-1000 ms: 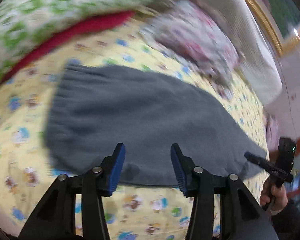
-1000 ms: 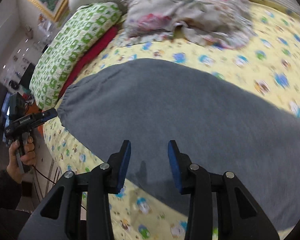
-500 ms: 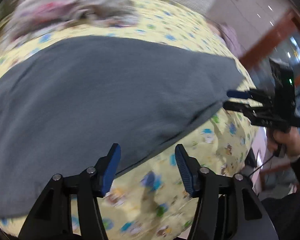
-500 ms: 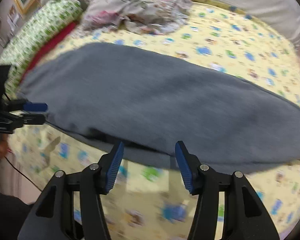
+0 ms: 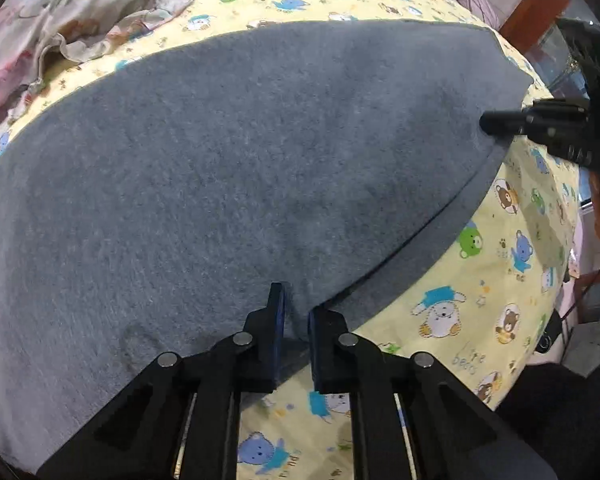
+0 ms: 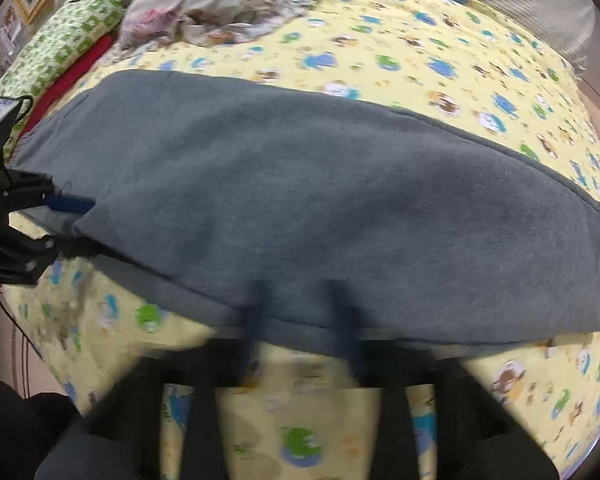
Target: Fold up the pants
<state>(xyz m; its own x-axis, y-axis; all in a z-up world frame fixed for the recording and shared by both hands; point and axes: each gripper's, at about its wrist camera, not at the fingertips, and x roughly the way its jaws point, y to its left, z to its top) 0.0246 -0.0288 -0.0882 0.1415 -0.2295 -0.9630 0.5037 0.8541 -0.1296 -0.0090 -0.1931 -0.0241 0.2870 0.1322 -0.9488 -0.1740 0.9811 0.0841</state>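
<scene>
Grey fleece pants (image 5: 240, 168) lie flat across a yellow cartoon-print bedsheet (image 5: 480, 292), folded leg on leg. My left gripper (image 5: 296, 312) is shut on the near edge of the pants. In the right wrist view the pants (image 6: 320, 208) stretch left to right. My right gripper (image 6: 300, 308) is blurred by motion, its blue fingers spread apart at the pants' near edge. The right gripper also shows in the left wrist view (image 5: 500, 124) at the pants' far right end. The left gripper shows in the right wrist view (image 6: 72, 224) pinching the fabric.
A crumpled floral cloth (image 6: 220, 4) lies at the head of the bed. A green patterned pillow (image 6: 56, 52) on a red one (image 6: 72, 76) sits at the left. A white striped cushion (image 6: 540, 4) lies at the far right. The bed edge runs near me.
My left gripper has closed on the pants' near edge. My right gripper has moved down to the pants' near edge and is still moving.
</scene>
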